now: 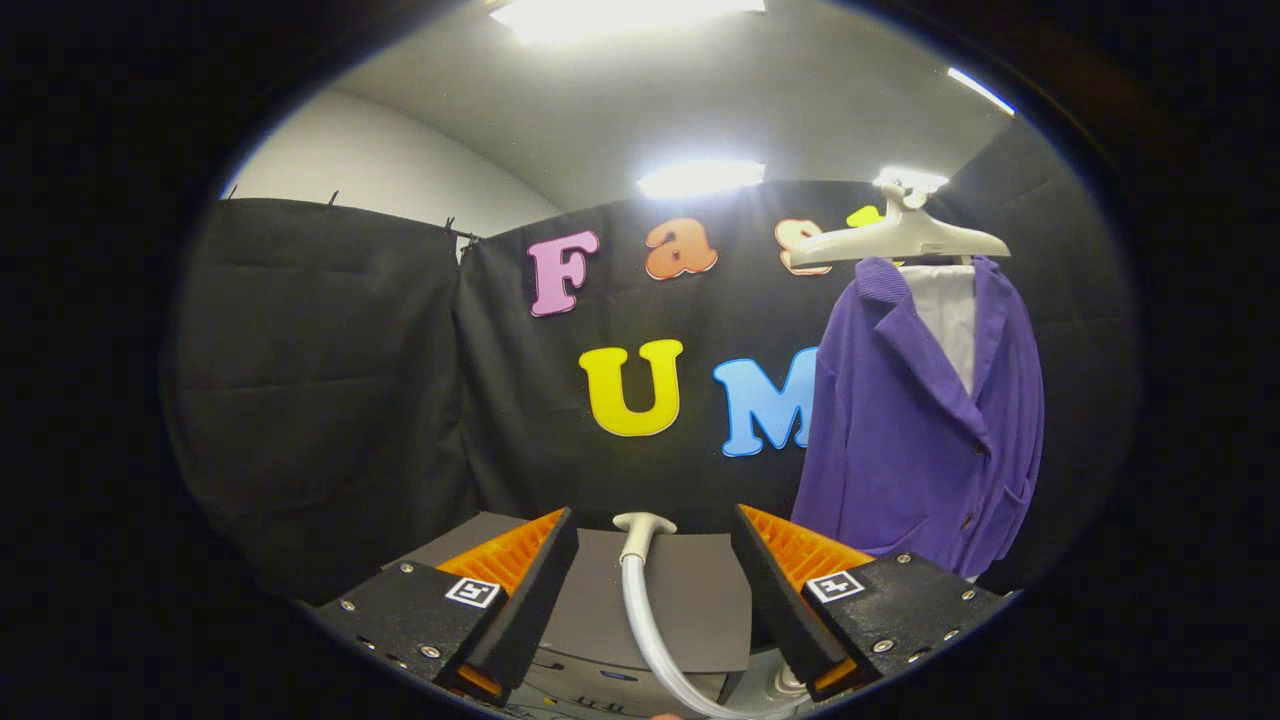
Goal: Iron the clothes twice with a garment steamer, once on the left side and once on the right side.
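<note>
Purple knitted cardigan-style jacket with lapels, buttons and a patch pocket [925, 440], hung over a white inner garment [950, 310] on a pale plastic hanger [900, 238]; it hung beyond the fingers and off toward the right finger's side, in front of the black cloth booth wall [320, 380]. Fabric judged soft, light and free to swing, so a steamer head pressed on it would likely push it away unless drawn down the panel gently; both front panels, left and right of the open lapels, looked reachable. White flexible steamer hose with a flared collar at its upper end [640, 590], standing up between the two fingers and just ahead of them, curving down toward the near side; it rose over a flat grey box-like top surface [690, 600], possibly the steamer's base unit, though that could not be told for sure. Hose judged smooth, pliant and light, liable to bend or slip under a pinch; the stiffer collar or neck just below it looked the better place to take hold, the steamer's head or handle itself not being made out. Two-finger gripper [655, 580], ribbed pads [510, 550] facing inward, was spread wide with the hose standing free in the gap, touching neither finger; nothing was gripped. Ceiling strip lights [700, 178] glared above the wall.
</note>
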`<action>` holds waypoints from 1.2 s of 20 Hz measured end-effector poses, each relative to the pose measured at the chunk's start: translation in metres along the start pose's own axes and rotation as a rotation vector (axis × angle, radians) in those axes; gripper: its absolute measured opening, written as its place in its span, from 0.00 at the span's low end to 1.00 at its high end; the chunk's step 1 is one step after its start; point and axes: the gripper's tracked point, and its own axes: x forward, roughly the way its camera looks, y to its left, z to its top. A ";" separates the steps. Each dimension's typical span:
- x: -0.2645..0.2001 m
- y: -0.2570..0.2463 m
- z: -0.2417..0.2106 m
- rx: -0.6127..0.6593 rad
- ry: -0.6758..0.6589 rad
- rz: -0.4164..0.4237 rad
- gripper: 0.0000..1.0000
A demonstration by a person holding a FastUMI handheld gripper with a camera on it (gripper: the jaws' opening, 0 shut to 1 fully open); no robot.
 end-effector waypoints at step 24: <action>0.248 0.013 -0.090 0.146 0.549 0.116 0.94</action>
